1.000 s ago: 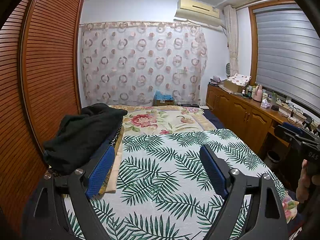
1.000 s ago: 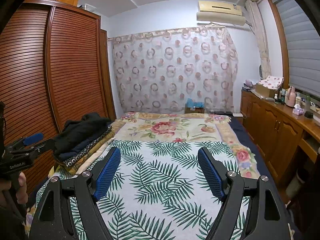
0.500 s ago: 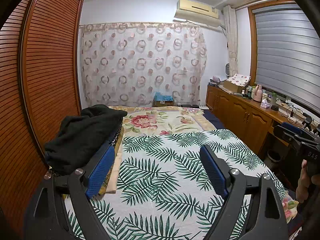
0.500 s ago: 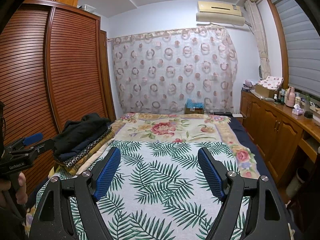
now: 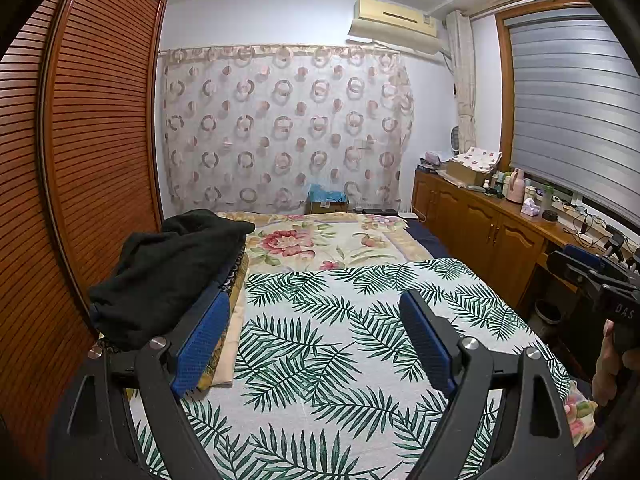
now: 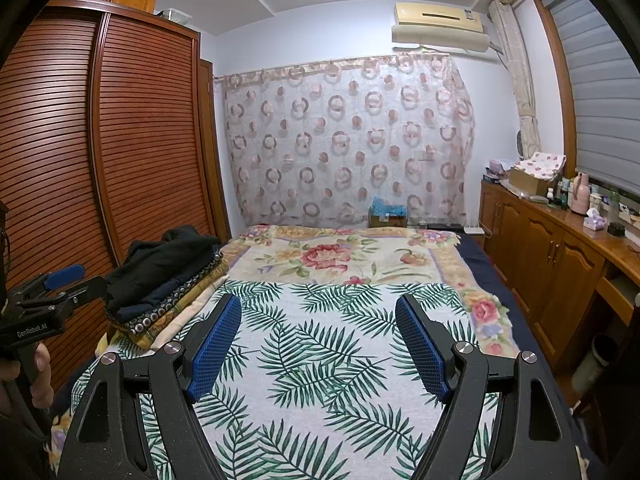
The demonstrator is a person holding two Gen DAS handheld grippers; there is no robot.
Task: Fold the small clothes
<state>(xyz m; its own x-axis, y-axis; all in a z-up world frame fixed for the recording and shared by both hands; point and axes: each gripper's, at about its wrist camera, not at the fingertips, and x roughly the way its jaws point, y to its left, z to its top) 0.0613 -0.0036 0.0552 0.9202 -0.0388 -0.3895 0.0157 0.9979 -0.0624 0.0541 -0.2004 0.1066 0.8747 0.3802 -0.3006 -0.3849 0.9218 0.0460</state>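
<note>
With the left gripper [image 5: 316, 340] and right gripper [image 6: 320, 344] both wide and empty above the palm-leaf printed bedspread [image 5: 340, 340], folding has not begun; next, reach toward the stack of dark folded clothes [image 5: 168, 272] at ten o'clock.

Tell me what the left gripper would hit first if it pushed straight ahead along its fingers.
Probably the palm-leaf sheet on the bed. The left gripper is open and empty, angled slightly down. The black clothes pile sits off to its left side, likely just missed, though depth is uncertain.
</note>
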